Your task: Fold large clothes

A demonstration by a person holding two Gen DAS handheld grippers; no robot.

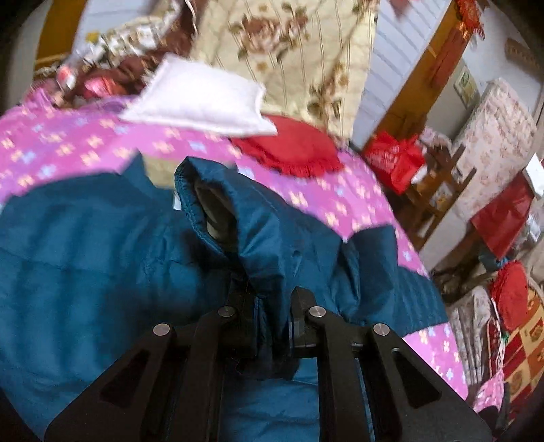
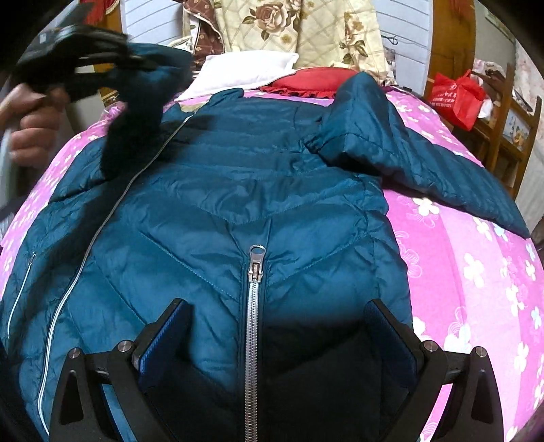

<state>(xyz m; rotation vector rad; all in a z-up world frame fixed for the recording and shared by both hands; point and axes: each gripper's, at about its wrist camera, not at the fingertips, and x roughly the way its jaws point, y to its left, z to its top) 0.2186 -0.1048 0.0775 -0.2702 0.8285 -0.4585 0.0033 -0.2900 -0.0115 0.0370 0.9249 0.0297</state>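
Note:
A teal puffer jacket (image 2: pixel 238 190) lies front up on a pink flowered bedsheet (image 2: pixel 476 255), its silver zipper (image 2: pixel 253 306) partly done up. My left gripper (image 1: pixel 268 306) is shut on the jacket's sleeve, and the cuff (image 1: pixel 217 204) stands up ahead of its fingers. In the right wrist view, a hand (image 2: pixel 30 115) holds that left gripper (image 2: pixel 136 61) at the upper left, with the sleeve lifted off the bed. The other sleeve (image 2: pixel 391 142) lies bent across the jacket's shoulder. My right gripper (image 2: pixel 278 316) is open just above the jacket's lower front, straddling the zipper.
A white pillow (image 2: pixel 244 71) and a red frilled cushion (image 2: pixel 306 83) lie at the head of the bed, with a floral quilt (image 2: pixel 289 27) behind. Right of the bed stand a wooden chair (image 2: pixel 510 129) and a red bag (image 2: pixel 455 98).

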